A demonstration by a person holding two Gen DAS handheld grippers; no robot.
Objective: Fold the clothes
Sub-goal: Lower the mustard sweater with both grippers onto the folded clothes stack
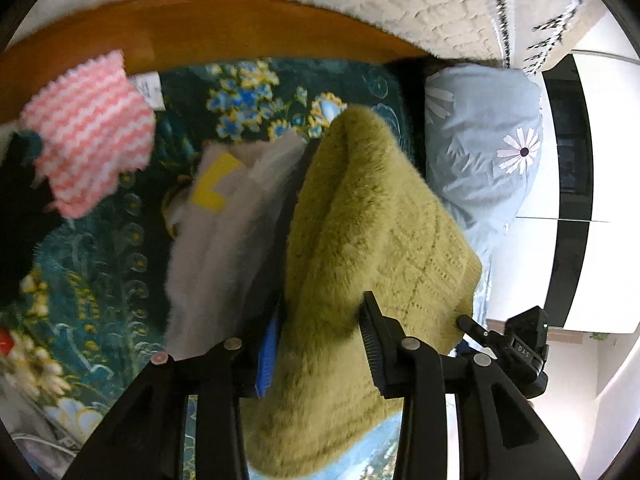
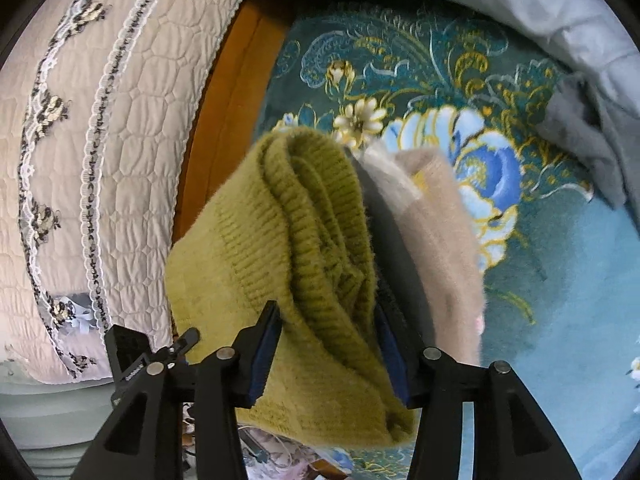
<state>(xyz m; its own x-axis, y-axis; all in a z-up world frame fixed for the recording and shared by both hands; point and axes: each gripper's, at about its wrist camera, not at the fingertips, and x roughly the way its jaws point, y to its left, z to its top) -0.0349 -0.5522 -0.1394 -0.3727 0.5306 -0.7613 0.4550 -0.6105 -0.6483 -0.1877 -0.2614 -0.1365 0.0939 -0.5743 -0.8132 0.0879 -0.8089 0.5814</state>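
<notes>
An olive-green fuzzy knit sweater (image 1: pixel 360 232) fills the middle of the left wrist view, lifted above the bed. My left gripper (image 1: pixel 320 344) is shut on its lower fabric. In the right wrist view the same green sweater (image 2: pixel 288 264) shows bunched ribbed folds, and my right gripper (image 2: pixel 328 344) is shut on them. A beige fuzzy garment with a yellow patch (image 1: pixel 224 232) hangs just left of the green one; it also shows in the right wrist view (image 2: pixel 436 224) to the right of it.
A teal floral blanket (image 1: pixel 100 248) covers the bed. A pink-and-white zigzag cloth (image 1: pixel 88 132) lies at the left. A pale blue flowered pillow (image 1: pixel 484 148) sits at the right. A wooden headboard (image 1: pixel 200 24) and quilted white padding (image 2: pixel 100 160) stand behind. Grey cloth (image 2: pixel 584 144) lies far right.
</notes>
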